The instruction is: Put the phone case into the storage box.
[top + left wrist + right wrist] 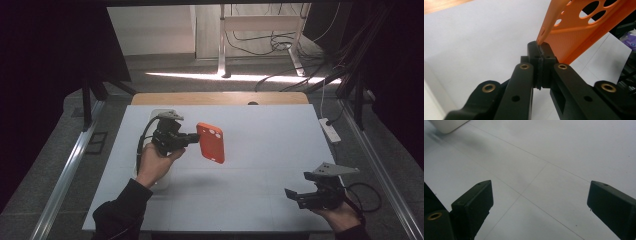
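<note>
Left tongs [192, 139] clamped on orange phone case [211, 142] edge, case's long axis near upright, above tabletop [260, 150]. Right tongs [295, 196] wide, empty, at case's 4 o'clock, well apart.

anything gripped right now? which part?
Left gripper is shut on the orange phone case, pinching one thin side edge, case lifted off the table. Right gripper open, empty.
</note>
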